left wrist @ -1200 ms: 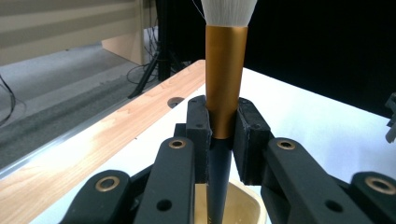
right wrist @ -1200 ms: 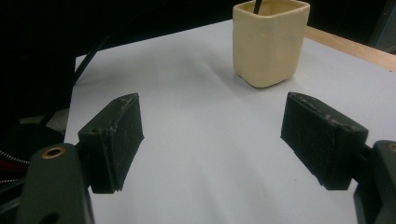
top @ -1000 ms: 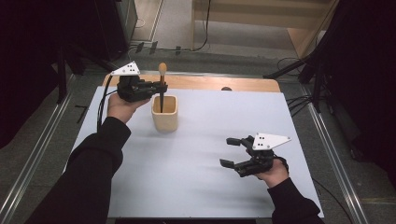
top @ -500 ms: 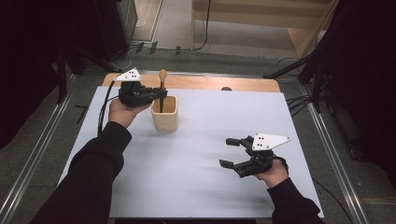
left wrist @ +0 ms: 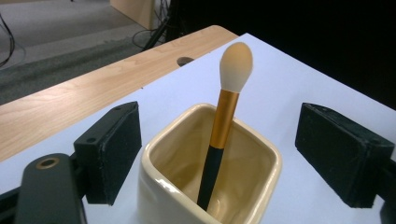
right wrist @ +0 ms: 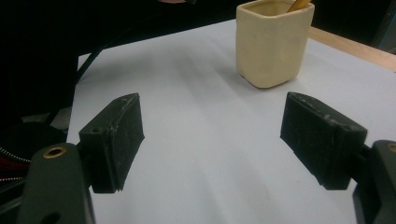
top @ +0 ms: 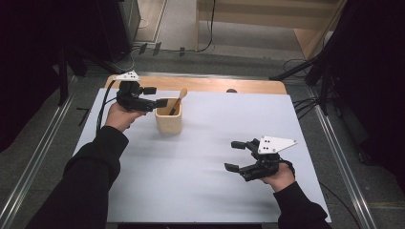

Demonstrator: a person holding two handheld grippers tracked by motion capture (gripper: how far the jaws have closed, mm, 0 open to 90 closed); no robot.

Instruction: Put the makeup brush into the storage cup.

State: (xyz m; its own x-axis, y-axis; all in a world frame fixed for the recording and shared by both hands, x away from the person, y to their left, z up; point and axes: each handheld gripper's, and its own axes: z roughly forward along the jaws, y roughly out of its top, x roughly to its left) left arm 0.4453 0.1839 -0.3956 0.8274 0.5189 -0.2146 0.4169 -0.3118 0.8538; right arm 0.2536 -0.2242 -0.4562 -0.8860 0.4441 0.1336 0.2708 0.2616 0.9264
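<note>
A makeup brush [top: 180, 98] with a cream tip, gold ferrule and black handle stands in a cream square cup [top: 168, 124] at the table's far left, leaning against the rim. My left gripper [top: 156, 96] hovers just left of the cup's top. Its jaws have just been opening and now stand wide apart. In the left gripper view the brush [left wrist: 224, 121] and cup [left wrist: 159, 186] sit between the pads [left wrist: 116, 149] untouched. My right gripper [top: 232, 155] rests open at the near right over bare sheet, and in its own view it [right wrist: 219, 140] faces the cup [right wrist: 271, 42].
A white sheet [top: 205, 157] covers the table. A strip of bare wood [top: 210, 85] with a small hole runs along the far edge. Metal rails [top: 28, 176] flank both sides, and cables lie on the floor beyond.
The left gripper, earlier shut on the brush handle above the cup, now has its jaws apart. The brush has tipped over to lean in the cup. The right hand has not moved.
</note>
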